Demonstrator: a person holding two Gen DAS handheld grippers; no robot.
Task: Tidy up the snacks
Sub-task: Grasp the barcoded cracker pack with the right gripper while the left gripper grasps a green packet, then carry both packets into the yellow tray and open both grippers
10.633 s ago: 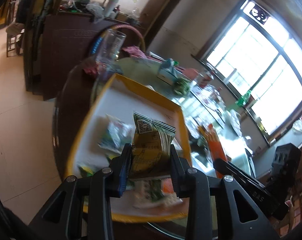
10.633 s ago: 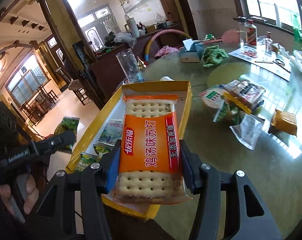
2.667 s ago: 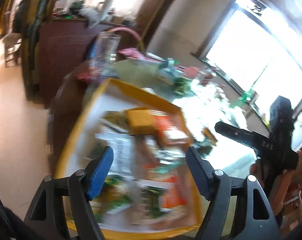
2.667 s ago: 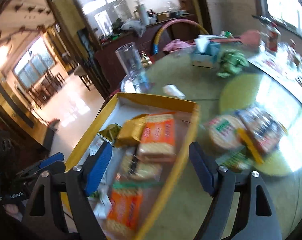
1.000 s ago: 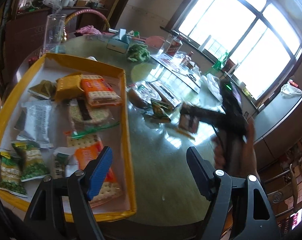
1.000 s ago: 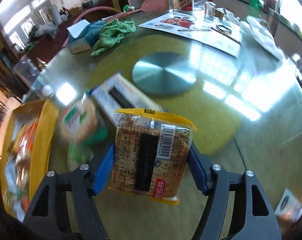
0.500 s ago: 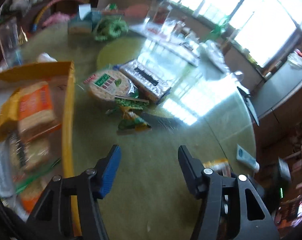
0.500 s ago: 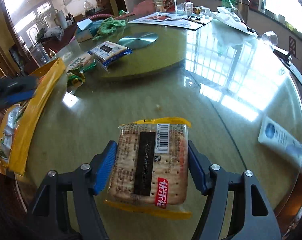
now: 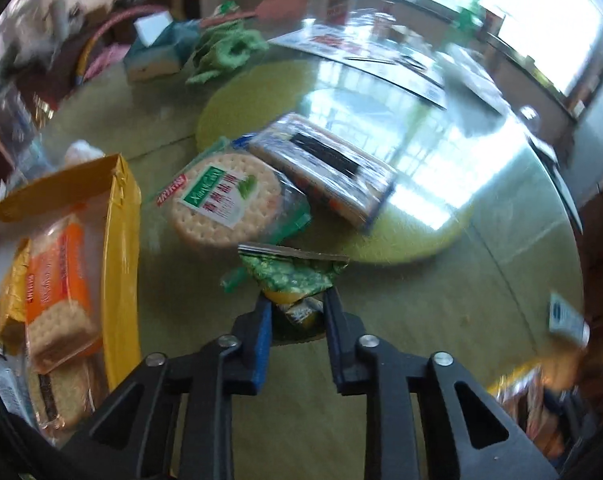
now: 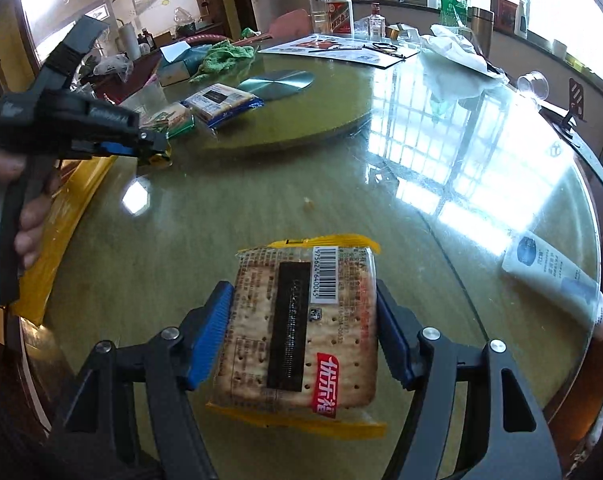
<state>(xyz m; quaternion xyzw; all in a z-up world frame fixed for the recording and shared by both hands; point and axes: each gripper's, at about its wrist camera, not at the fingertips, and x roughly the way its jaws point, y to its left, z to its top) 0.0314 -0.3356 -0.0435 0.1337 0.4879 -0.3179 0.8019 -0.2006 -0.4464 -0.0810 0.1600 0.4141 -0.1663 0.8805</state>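
My left gripper (image 9: 295,302) is shut on a small green and yellow snack packet (image 9: 291,276) low over the glass table; it also shows in the right wrist view (image 10: 153,148). My right gripper (image 10: 303,316) is shut on a clear cracker pack with yellow ends (image 10: 301,332), held above the near table. The yellow tray (image 9: 121,240) at left holds an orange cracker pack (image 9: 57,280) and other snacks. A round cracker pack (image 9: 225,204) and a long blue-edged cracker pack (image 9: 325,168) lie on the table beyond my left gripper.
A green turntable (image 10: 301,112) sits mid-table. A white tube (image 10: 557,276) lies at the right edge. A tissue box (image 9: 153,52), green cloth (image 9: 225,52), bottles (image 10: 337,12), papers (image 10: 341,50) and a white bag (image 10: 457,56) stand at the far side.
My left gripper has closed on the green and yellow packet and moved nearer to the round crackers. My right gripper still holds the cracker pack, almost unmoved.
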